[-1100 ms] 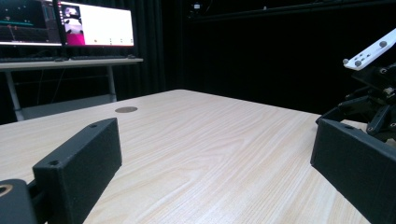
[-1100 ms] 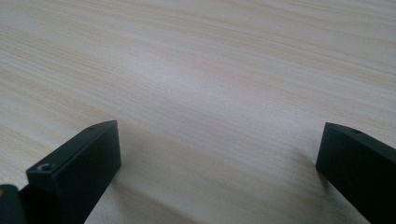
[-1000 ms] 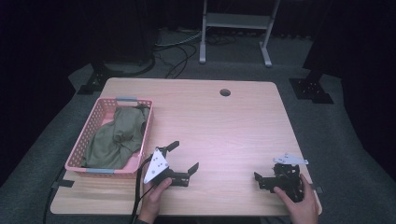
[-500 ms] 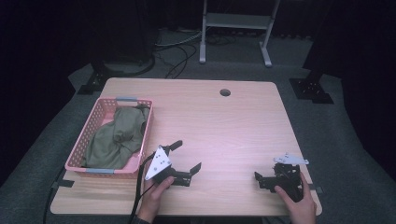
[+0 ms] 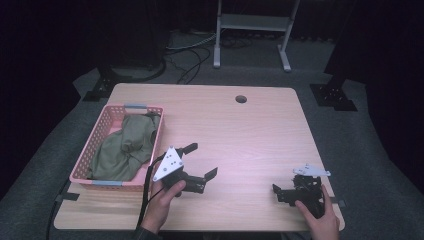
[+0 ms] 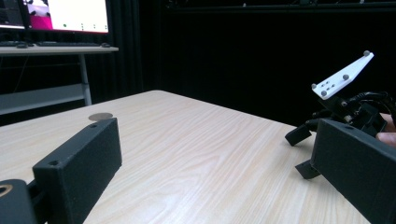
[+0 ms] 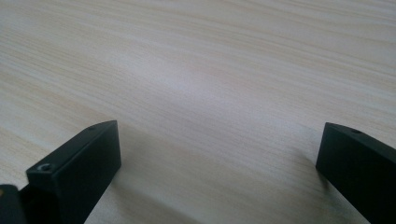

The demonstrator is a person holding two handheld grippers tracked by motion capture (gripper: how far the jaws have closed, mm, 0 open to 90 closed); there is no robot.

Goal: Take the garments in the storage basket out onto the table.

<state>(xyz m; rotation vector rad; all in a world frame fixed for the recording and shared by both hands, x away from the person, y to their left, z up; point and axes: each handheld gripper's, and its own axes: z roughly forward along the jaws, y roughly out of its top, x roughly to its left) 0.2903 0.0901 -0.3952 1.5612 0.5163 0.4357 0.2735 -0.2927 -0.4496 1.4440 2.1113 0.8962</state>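
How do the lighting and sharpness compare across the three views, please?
High view: the table is evenly lit while the surroundings fall into near-black. Left gripper view: the near jaws look soft, the right gripper farther off is sharper, and the monitor is blown out. Right gripper view: a pale sheen lies on the wood, with blurred shadows beside both jaws.

The left claw (image 5: 201, 161) has shifted slightly, seemingly toward the table's middle.
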